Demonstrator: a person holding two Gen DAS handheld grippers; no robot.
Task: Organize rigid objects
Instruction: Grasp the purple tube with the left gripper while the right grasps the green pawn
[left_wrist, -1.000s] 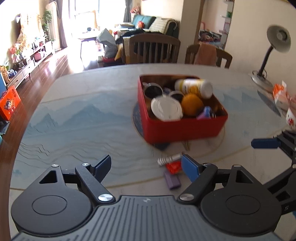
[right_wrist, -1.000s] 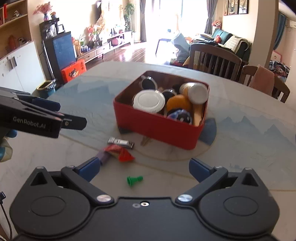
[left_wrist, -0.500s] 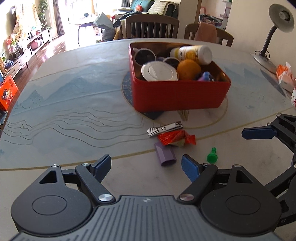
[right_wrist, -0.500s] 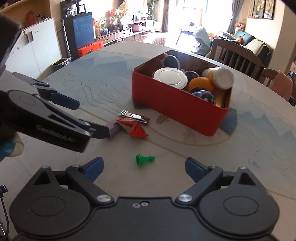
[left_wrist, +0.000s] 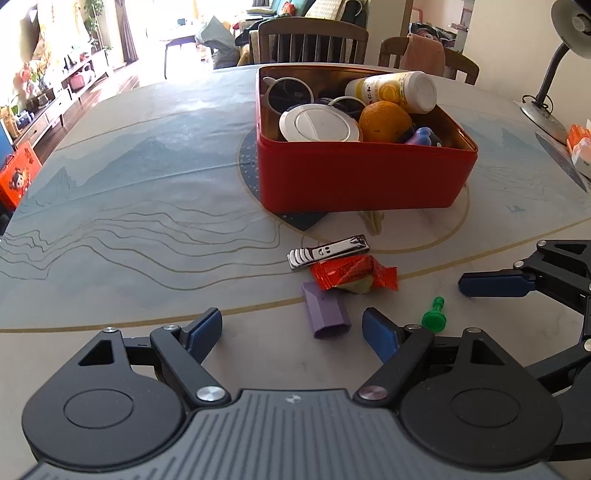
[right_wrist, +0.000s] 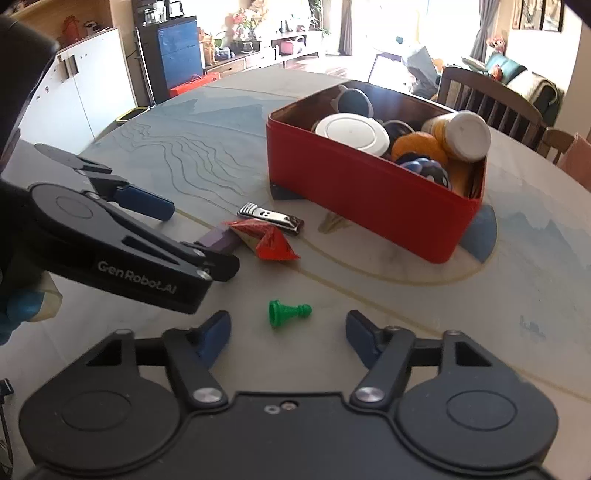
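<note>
A red tin (left_wrist: 362, 181) (right_wrist: 369, 199) holds a white lid, an orange, a yellow bottle and other items. In front of it lie a nail clipper (left_wrist: 328, 251) (right_wrist: 271, 218), a red wrapper (left_wrist: 351, 275) (right_wrist: 271, 240), a purple block (left_wrist: 325, 314) (right_wrist: 221, 238) and a green pawn (left_wrist: 435, 317) (right_wrist: 288, 312). My left gripper (left_wrist: 291, 332) (right_wrist: 195, 240) is open, low over the table, with the purple block just ahead between its fingers. My right gripper (right_wrist: 289, 332) is closing around the pawn, whose sides its pads do not touch. One right finger (left_wrist: 495, 282) shows beside the pawn.
A desk lamp (left_wrist: 546, 107) and orange packets (left_wrist: 580, 144) stand at the table's right edge. Wooden chairs (left_wrist: 314, 40) line the far side. A person's gloved hand (right_wrist: 22, 306) holds the left gripper. Bare tabletop (left_wrist: 129, 229) lies to the left of the tin.
Both grippers have sunk toward the table and the small items now sit close to the fingers. The right jaws have narrowed around the green pawn. The left jaws kept their width.
</note>
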